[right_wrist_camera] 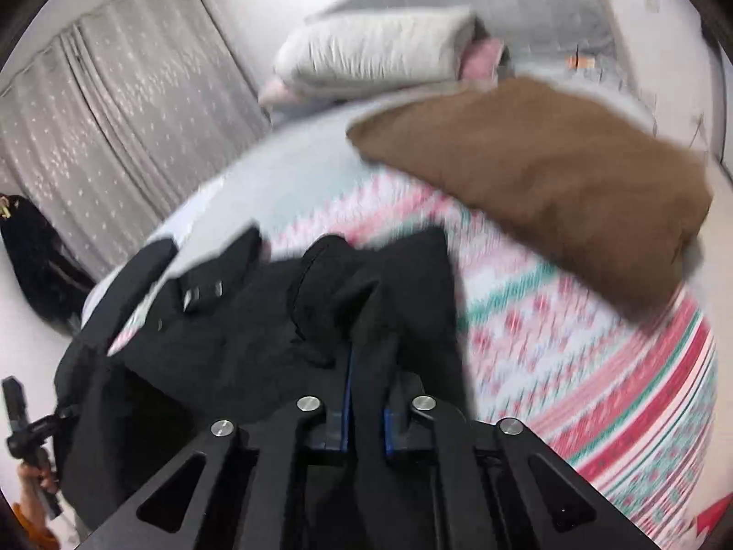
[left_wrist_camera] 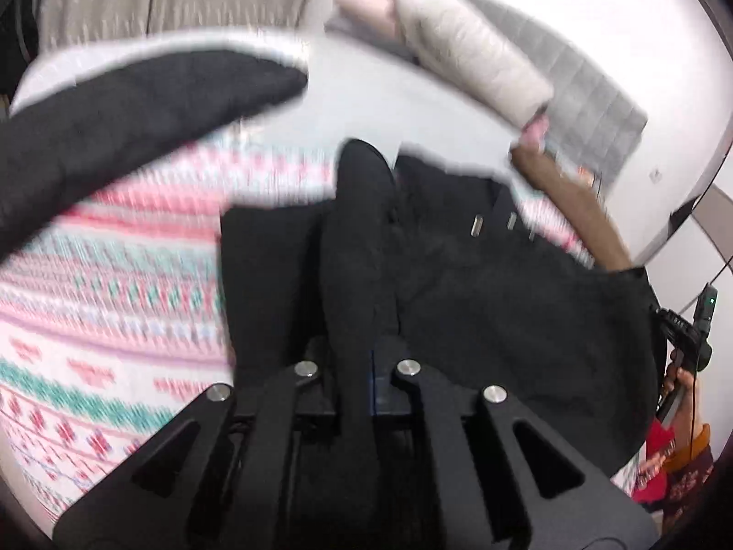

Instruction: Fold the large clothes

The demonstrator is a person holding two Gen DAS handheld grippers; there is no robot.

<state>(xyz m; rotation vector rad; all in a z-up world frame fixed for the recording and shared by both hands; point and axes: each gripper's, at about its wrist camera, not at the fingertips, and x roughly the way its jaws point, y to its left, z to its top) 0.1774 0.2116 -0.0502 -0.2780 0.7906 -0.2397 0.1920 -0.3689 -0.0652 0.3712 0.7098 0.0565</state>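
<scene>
A large black coat (left_wrist_camera: 481,284) with metal buttons hangs over the patterned bed. My left gripper (left_wrist_camera: 355,321) is shut on a fold of its black cloth, which runs up between the fingers. One black sleeve (left_wrist_camera: 137,105) stretches out to the upper left. In the right wrist view the same coat (right_wrist_camera: 238,321) hangs to the left. My right gripper (right_wrist_camera: 366,357) is shut on another fold of it, and the cloth hides the fingertips. Both views are motion-blurred.
The bed carries a pink, white and teal patterned blanket (right_wrist_camera: 572,343). A folded brown garment (right_wrist_camera: 549,174) lies at the far right, a rolled grey duvet (right_wrist_camera: 380,50) at the headboard. Grey curtains (right_wrist_camera: 114,114) hang on the left.
</scene>
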